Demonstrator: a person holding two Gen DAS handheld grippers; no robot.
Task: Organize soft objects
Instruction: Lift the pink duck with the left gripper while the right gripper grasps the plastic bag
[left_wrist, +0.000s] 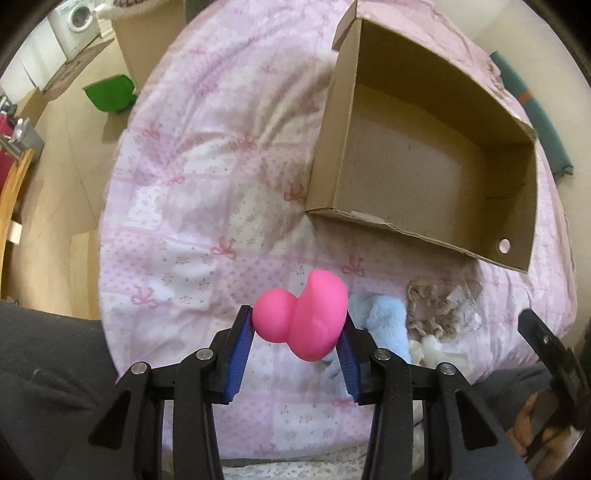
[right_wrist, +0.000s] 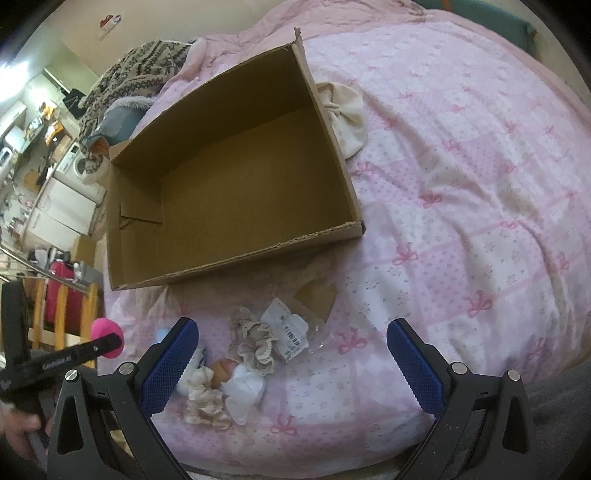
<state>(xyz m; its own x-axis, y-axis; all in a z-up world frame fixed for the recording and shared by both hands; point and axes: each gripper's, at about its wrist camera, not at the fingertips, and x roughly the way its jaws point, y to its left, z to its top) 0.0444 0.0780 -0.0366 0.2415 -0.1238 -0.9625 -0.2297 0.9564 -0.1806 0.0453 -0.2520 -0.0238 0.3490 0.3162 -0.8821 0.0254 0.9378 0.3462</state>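
My left gripper (left_wrist: 299, 325) is shut on a pink squishy toy (left_wrist: 306, 317) and holds it above the pink bedspread, short of the open cardboard box (left_wrist: 325, 155). The toy also shows in the right wrist view (right_wrist: 107, 338) at the left. My right gripper (right_wrist: 291, 347) is open and empty above a small pile: beige lace scrunchies (right_wrist: 255, 339), a small doll in white cloth (right_wrist: 236, 376) and a plastic packet with a label (right_wrist: 291, 328). A light blue plush (left_wrist: 384, 321) and the scrunchies (left_wrist: 432, 310) lie right of the pink toy. The box (right_wrist: 347, 192) is empty inside.
A cream bow-shaped soft item (right_wrist: 343, 114) lies behind the box. A patterned knit garment (right_wrist: 133, 77) is heaped at the bed's far left. A green tub (left_wrist: 109, 92) and another carton (left_wrist: 147, 33) stand on the floor. A teal cushion (left_wrist: 535, 110) lies along the bed's right edge.
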